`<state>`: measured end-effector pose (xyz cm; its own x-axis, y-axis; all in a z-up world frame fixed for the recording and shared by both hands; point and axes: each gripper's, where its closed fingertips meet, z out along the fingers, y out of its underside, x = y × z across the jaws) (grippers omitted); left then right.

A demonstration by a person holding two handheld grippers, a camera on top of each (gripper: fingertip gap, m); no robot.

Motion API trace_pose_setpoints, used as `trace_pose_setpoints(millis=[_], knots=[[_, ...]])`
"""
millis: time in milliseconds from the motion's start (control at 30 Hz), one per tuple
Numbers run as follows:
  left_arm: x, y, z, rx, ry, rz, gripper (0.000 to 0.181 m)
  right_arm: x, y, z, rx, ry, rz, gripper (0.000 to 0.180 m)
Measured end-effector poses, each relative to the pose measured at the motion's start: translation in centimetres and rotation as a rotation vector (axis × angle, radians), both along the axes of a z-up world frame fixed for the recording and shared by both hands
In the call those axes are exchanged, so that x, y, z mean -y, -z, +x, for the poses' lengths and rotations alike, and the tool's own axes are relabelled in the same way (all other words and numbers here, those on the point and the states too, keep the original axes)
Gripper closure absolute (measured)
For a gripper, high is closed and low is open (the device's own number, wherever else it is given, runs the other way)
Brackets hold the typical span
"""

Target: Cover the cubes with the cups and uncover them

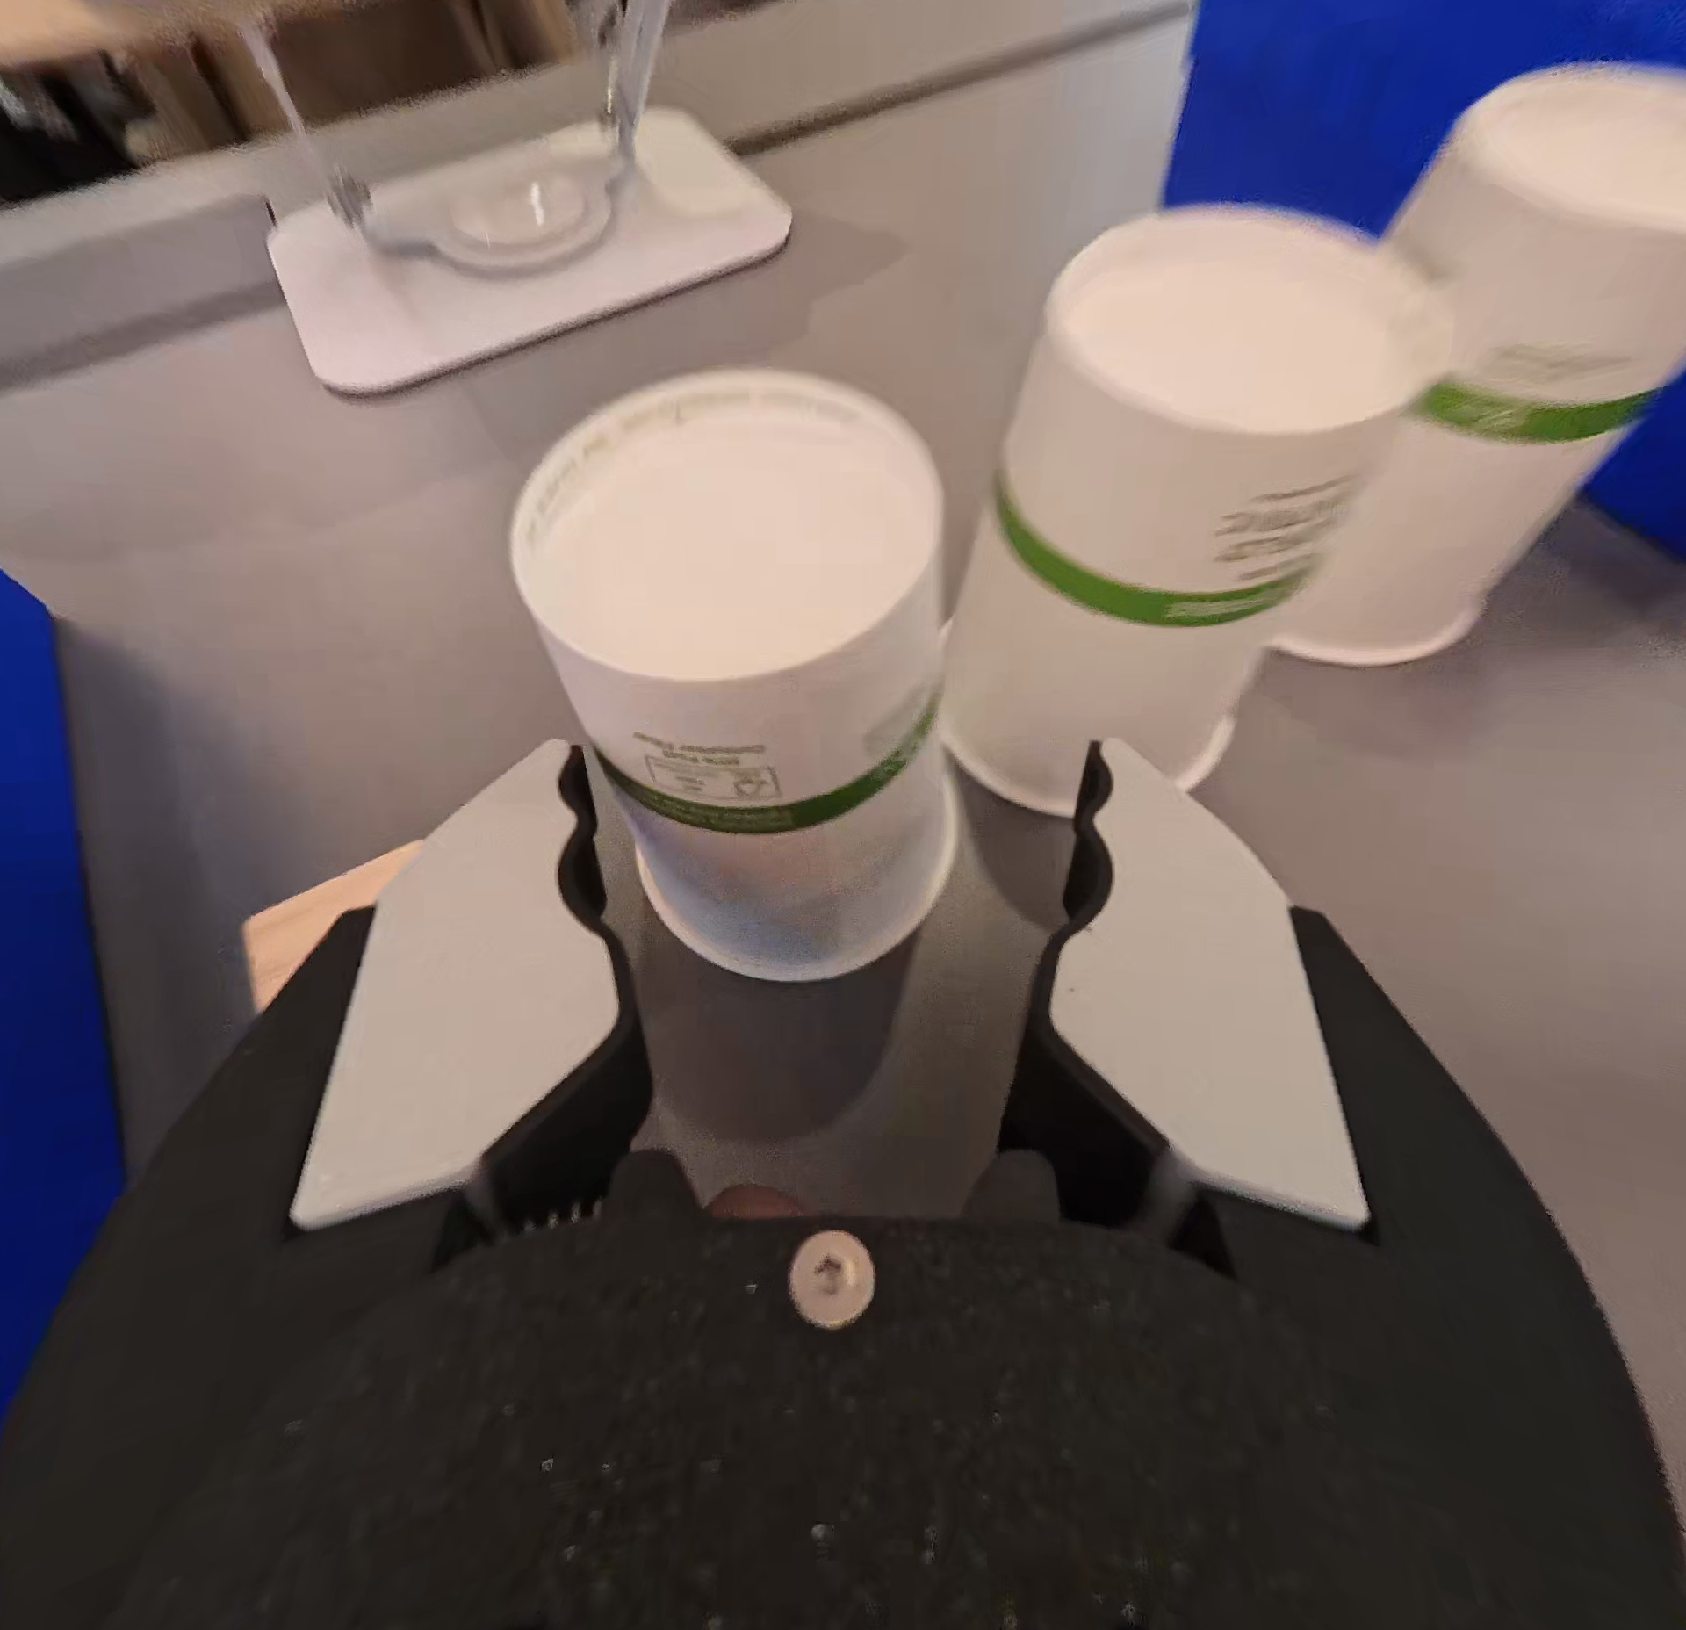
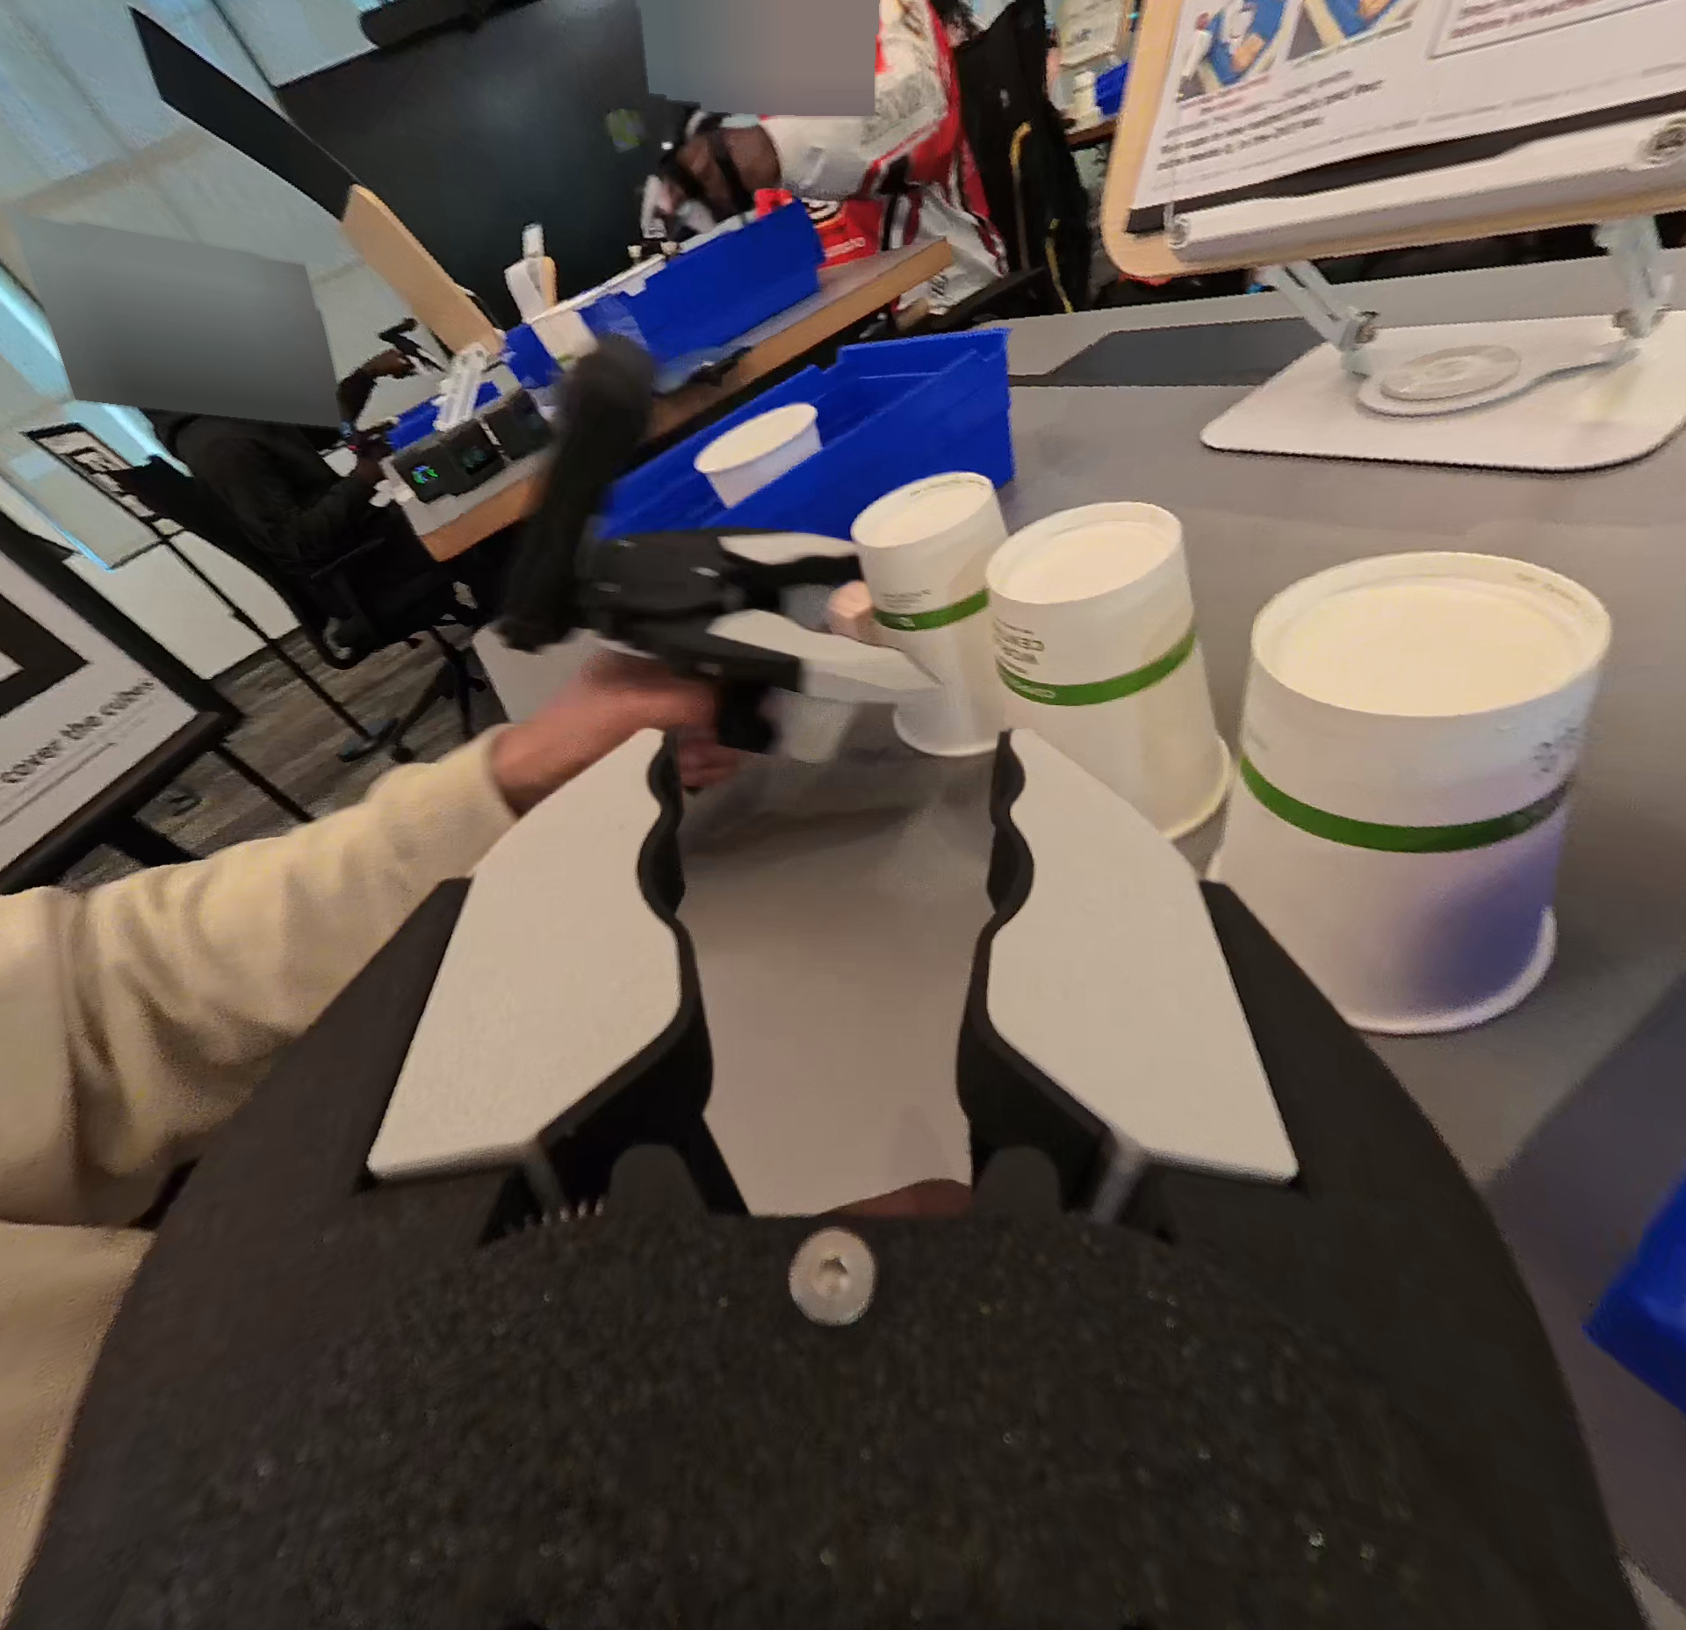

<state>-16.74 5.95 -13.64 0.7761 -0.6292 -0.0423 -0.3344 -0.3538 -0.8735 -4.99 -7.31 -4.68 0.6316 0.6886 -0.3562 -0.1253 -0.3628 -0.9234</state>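
The left gripper (image 1: 835, 770) stood wide open, its two grey fingers splayed on either side of the nearest cup (image 1: 744, 674), holding nothing. That cup sat upside down on the grey table (image 1: 274, 509), straight ahead at twelve o'clock from the claw. The left finger's black pad (image 1: 577, 820) lay against or just beside the cup's green band; the blur does not let me tell which. The right finger stood apart from the cup. A second inverted cup (image 1: 1177, 509) stood at one o'clock, just beside the first, and a third (image 1: 1533, 382) at two o'clock behind it, in front of a blue bin (image 1: 1423, 62). A white stand base (image 1: 538, 245) rested on the table at eleven o'clock.

The right gripper (image 2: 835, 792) was also wide open and empty, over bare table. From it, the closest upturned cup (image 2: 1405, 783) sat at two o'clock, near but apart from the right finger. The middle cup (image 2: 1104, 655) stood at one o'clock and the far cup (image 2: 931, 601) at twelve, farther off, with the left gripper (image 2: 899, 624) reaching in around the far cup from ten o'clock, held by a hand (image 2: 584, 728) in a cream sleeve (image 2: 228, 947). Another cup (image 2: 762, 450) lay in a blue bin (image 2: 912, 409) beyond. No cubes were visible in either view.
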Motion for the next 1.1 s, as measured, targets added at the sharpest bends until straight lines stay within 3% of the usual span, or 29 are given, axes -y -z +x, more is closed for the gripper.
trace_pose_setpoints(millis=[100, 200, 300, 367, 500, 633, 800, 867, 900, 933, 1100], knots=[[3.6, -4.2, -1.2, 0.029, 0.043, 0.082, 0.08, -0.4, 1.3, 0.8, 0.025, 0.027, -0.02, 0.114], [7.4, -6.8, -4.6, 0.007, 0.082, 0.074, 0.087, 0.5, 2.2, 0.0, 0.028, -0.052, -0.016, 0.113], [8.6, -6.6, -10.8, -0.228, 0.144, 0.024, 0.104, 2.0, 3.2, -1.5, 0.071, -0.183, -0.014, 0.114], [7.2, -6.9, -15.2, -0.407, 0.166, 0.04, 0.099, 2.5, 3.7, -2.1, 0.089, -0.23, -0.018, 0.115], [2.6, -7.5, -21.6, -0.706, 0.159, -0.013, 0.111, 2.4, 4.3, -2.6, 0.081, -0.253, -0.043, 0.117], [-2.2, -6.7, -22.0, -0.725, 0.243, -0.153, 0.128, 2.3, 5.0, -2.5, 0.07, -0.264, -0.068, 0.118], [-5.5, -3.3, -23.3, -0.883, 0.282, -0.294, 0.129, 2.2, 5.4, -2.6, 0.064, -0.271, -0.082, 0.119], [-6.0, -2.0, -24.4, -0.961, 0.271, -0.32, 0.153, 2.3, 5.4, -2.7, 0.073, -0.271, -0.082, 0.119], [-6.0, -1.7, -24.5, -0.967, 0.281, -0.32, 0.171, 2.3, 5.4, -2.7, 0.076, -0.269, -0.083, 0.119], [-6.2, -1.8, -24.2, -0.945, 0.292, -0.3, 0.176, 2.3, 5.4, -2.7, 0.078, -0.268, -0.083, 0.119], [-6.7, -4.2, -24.5, -0.807, 0.268, -0.23, 0.18, 2.2, 5.3, -2.7, 0.08, -0.26, -0.082, 0.12]])
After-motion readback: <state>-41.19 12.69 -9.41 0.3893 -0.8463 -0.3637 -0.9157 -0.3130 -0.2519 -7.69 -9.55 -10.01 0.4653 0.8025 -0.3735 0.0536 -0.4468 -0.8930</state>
